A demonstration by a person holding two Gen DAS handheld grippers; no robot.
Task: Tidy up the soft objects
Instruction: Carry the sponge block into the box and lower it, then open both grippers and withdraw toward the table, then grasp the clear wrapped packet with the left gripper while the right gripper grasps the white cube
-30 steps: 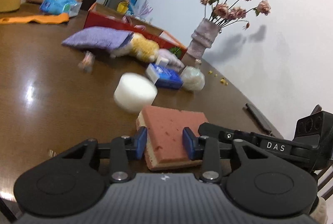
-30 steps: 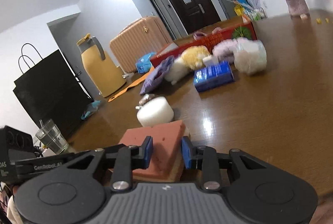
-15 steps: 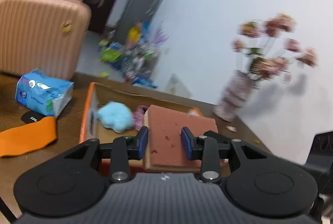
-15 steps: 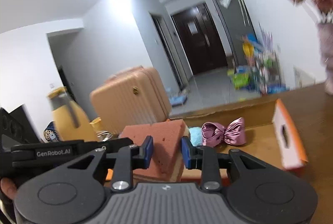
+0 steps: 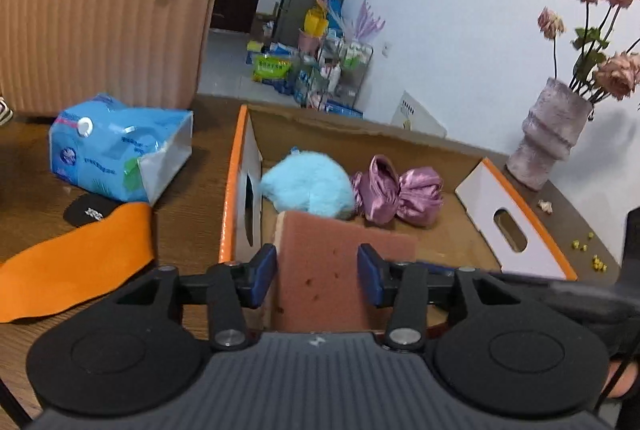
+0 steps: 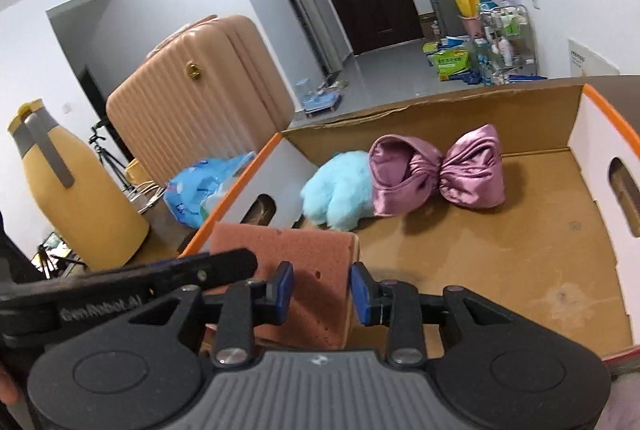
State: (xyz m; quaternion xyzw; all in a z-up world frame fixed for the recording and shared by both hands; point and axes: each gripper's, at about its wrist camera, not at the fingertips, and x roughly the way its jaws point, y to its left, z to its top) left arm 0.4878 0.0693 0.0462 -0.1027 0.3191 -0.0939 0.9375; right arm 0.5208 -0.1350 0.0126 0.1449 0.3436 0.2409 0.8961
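- Both grippers grasp one sponge (image 5: 320,270): the left gripper (image 5: 317,278) pinches it between blue pads low in the left view, and the right gripper (image 6: 320,288) does the same at lower centre of the right view.
- The sponge sits over the near left corner of the box (image 6: 520,250), just above the orange rim (whether it touches the floor cannot be told).
- Inside the box, beyond the sponge, a blue plush (image 5: 308,186) lies against the left wall, with a purple bow (image 6: 440,174) touching its right side.
- The box floor to the right of the bow and nearer the camera is bare cardboard up to the right wall with its handle slot.
- Left of the box on the table: a tissue pack (image 5: 116,150) and an orange strip (image 5: 80,258).
- A suitcase (image 5: 100,14) stands at upper left, a vase (image 5: 548,138) beyond the box's right end, and a yellow jug (image 6: 68,190) at the left edge of the right view.
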